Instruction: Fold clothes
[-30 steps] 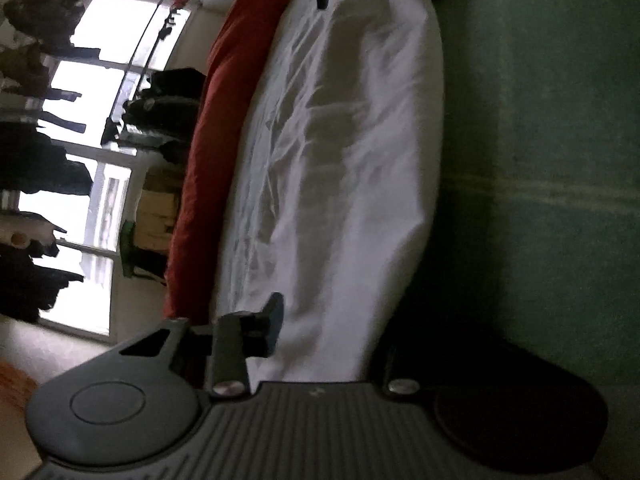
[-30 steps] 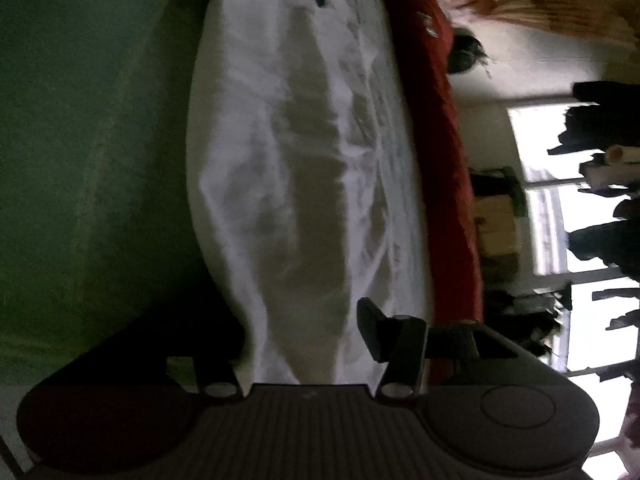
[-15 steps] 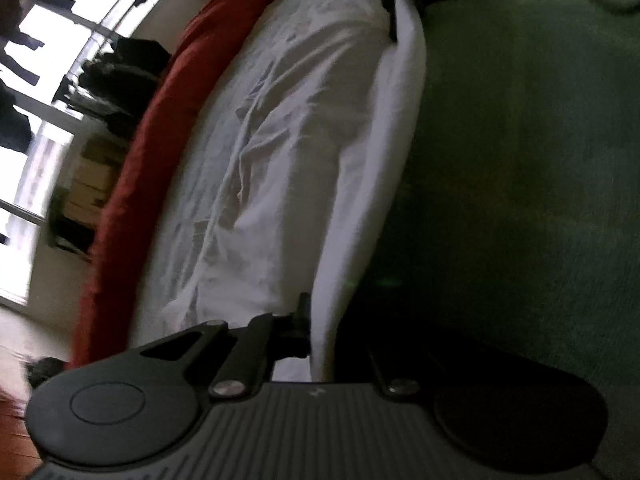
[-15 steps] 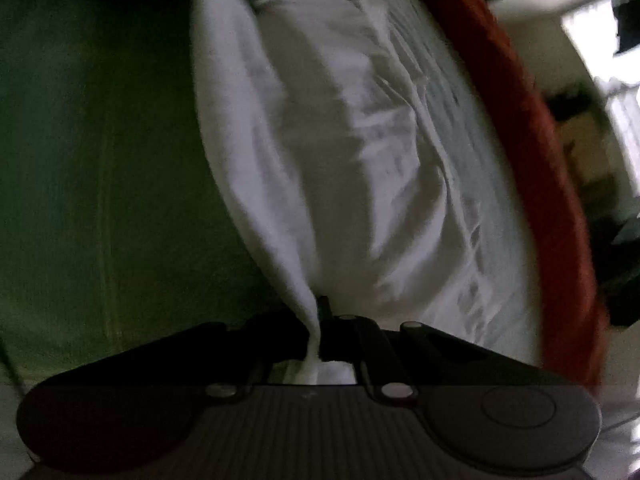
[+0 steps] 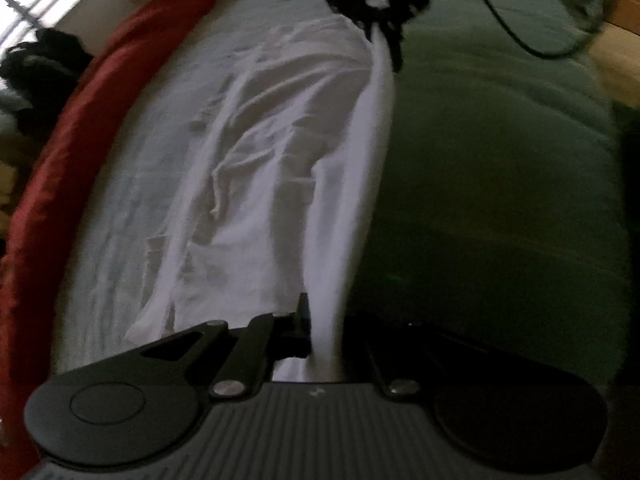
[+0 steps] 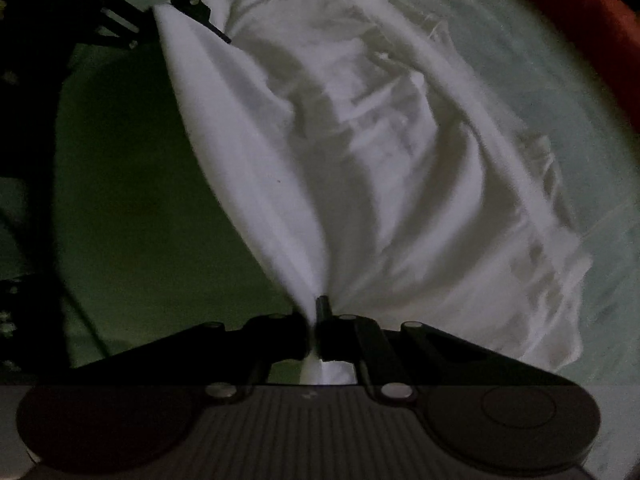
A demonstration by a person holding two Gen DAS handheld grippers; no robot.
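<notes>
On the green bed, the white garment [image 6: 360, 152] now has one long edge raised and taut between the left gripper [image 5: 320, 332] and right gripper [image 6: 316, 320], both jaws closed on cloth that a second ago lay flat between open jaws, so a fold looks underway. A red blanket [image 5: 60, 168] lies beyond; nothing blocks the way.

A red cloth [image 5: 80, 152] runs along the far edge of the pale bed surface [image 5: 132, 200]. A dark green blanket [image 5: 500, 200] adjoins it; a black cable [image 5: 520, 40] crosses the blanket.
</notes>
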